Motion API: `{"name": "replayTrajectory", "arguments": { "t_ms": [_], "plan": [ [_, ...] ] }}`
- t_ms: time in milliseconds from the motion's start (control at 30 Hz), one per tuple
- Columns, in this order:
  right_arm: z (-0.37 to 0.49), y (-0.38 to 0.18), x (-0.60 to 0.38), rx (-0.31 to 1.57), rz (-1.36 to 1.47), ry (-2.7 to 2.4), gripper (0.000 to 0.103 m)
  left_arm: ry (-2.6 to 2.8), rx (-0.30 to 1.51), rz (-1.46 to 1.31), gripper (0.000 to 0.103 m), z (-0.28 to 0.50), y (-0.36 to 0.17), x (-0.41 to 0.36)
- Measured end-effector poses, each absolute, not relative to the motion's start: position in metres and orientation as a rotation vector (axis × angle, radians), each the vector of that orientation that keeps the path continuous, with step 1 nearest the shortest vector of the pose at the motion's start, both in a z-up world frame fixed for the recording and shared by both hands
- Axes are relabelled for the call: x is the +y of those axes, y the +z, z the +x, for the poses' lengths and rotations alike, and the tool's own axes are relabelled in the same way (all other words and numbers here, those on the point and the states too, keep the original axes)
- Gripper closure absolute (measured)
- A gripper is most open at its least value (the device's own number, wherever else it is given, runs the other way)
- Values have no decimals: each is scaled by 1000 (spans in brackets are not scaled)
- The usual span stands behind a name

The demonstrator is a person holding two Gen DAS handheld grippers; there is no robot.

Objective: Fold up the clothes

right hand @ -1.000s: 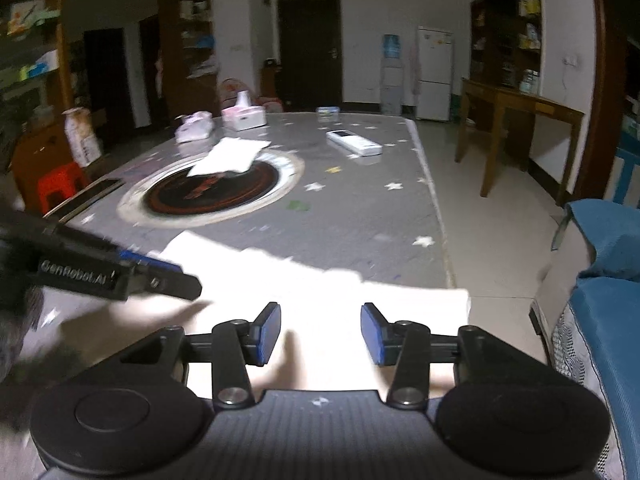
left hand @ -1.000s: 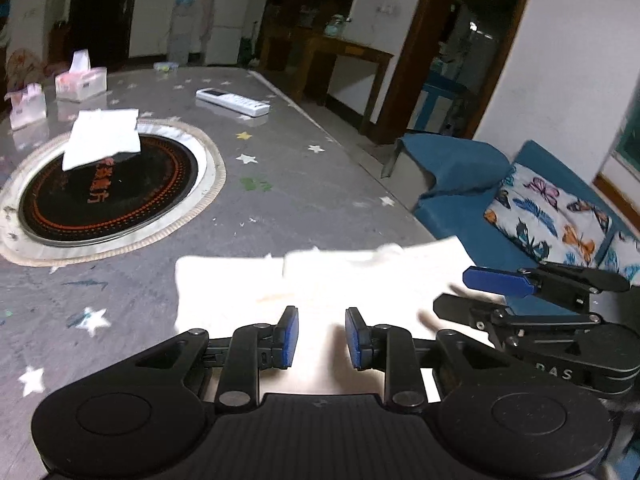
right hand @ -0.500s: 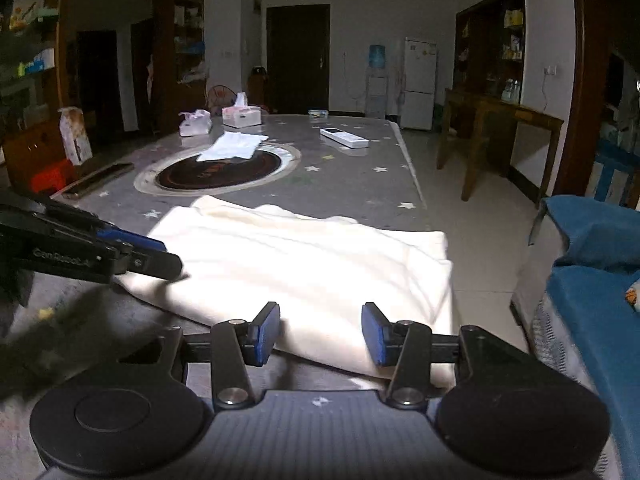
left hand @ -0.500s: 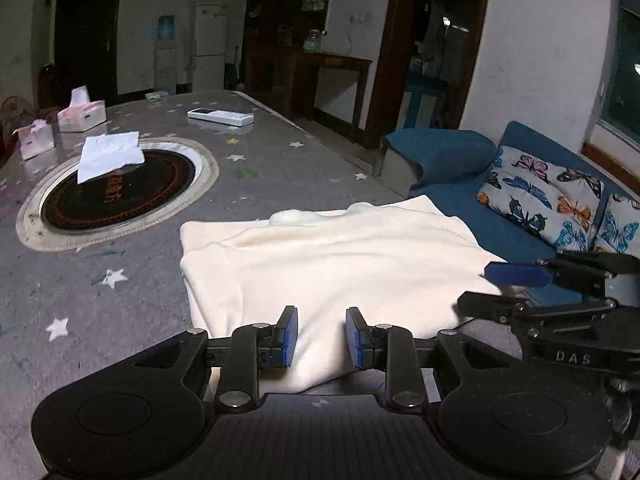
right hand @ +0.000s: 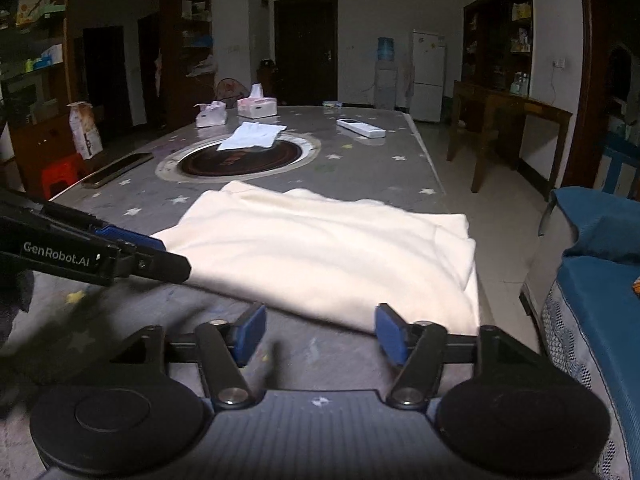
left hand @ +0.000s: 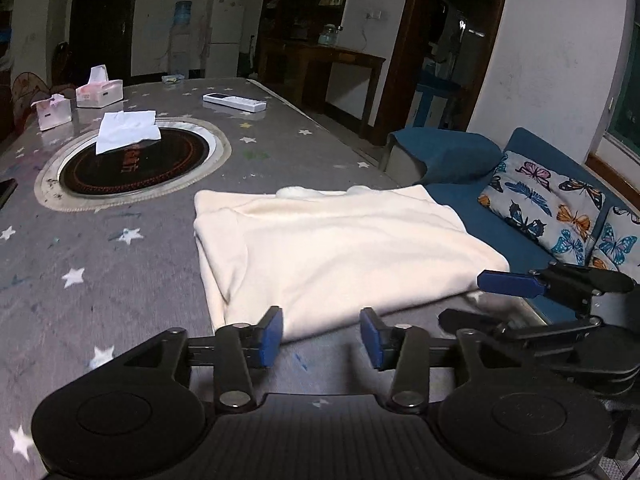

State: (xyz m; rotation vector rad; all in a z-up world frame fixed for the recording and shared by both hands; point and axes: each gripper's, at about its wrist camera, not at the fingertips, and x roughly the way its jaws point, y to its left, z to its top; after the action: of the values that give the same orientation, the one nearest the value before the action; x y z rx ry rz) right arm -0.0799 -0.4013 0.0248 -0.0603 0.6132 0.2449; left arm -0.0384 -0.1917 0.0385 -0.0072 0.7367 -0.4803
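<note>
A cream garment [left hand: 332, 248] lies folded flat on the grey star-patterned table [left hand: 120, 264], near its right edge; it also shows in the right wrist view [right hand: 320, 256]. My left gripper [left hand: 320, 336] is open and empty, just short of the garment's near edge. My right gripper [right hand: 316, 332] is open and empty, also just short of the near edge. The right gripper shows at the right of the left wrist view [left hand: 520, 292]. The left gripper shows at the left of the right wrist view [right hand: 132, 256].
A round black hotplate [left hand: 132, 160] with a white tissue [left hand: 126, 132] sits mid-table. Two tissue boxes [left hand: 98, 90] and a remote [left hand: 234, 102] lie at the far end. A blue sofa with a butterfly cushion [left hand: 552, 204] stands right of the table.
Both grippers have opened wider and pulled back from the garment, which now lies released and flat on the table.
</note>
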Motion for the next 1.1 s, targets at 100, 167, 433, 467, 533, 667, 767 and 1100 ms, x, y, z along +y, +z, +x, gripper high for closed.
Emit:
{"name": "replayTrajectory", "arguments": {
  "t_ms": [100, 167, 433, 467, 533, 667, 767, 1100],
  "plan": [
    [-88, 24, -398, 617, -53, 254, 26, -463, 741, -17, 41, -48, 39, -189],
    [-93, 23, -396, 622, -44, 257, 19, -453, 741, -20, 35, -55, 39, -187],
    [-112, 22, -388, 629, -33, 250, 9, -423, 734, -20, 13, -75, 39, -181],
    [-114, 22, -387, 629, -33, 248, 7, -419, 731, -21, 11, -77, 39, -180],
    [-118, 22, -385, 628, -34, 242, 2, -412, 726, -20, 7, -82, 40, -178],
    [-124, 24, -381, 626, -45, 228, 0, -401, 715, -22, 1, -91, 40, -172],
    [-129, 25, -378, 622, -56, 218, 0, -396, 713, -34, 0, -98, 40, -167],
    [-141, 26, -375, 614, -45, 188, 0, -370, 720, -49, 0, -116, 38, -157]
  ]
}}
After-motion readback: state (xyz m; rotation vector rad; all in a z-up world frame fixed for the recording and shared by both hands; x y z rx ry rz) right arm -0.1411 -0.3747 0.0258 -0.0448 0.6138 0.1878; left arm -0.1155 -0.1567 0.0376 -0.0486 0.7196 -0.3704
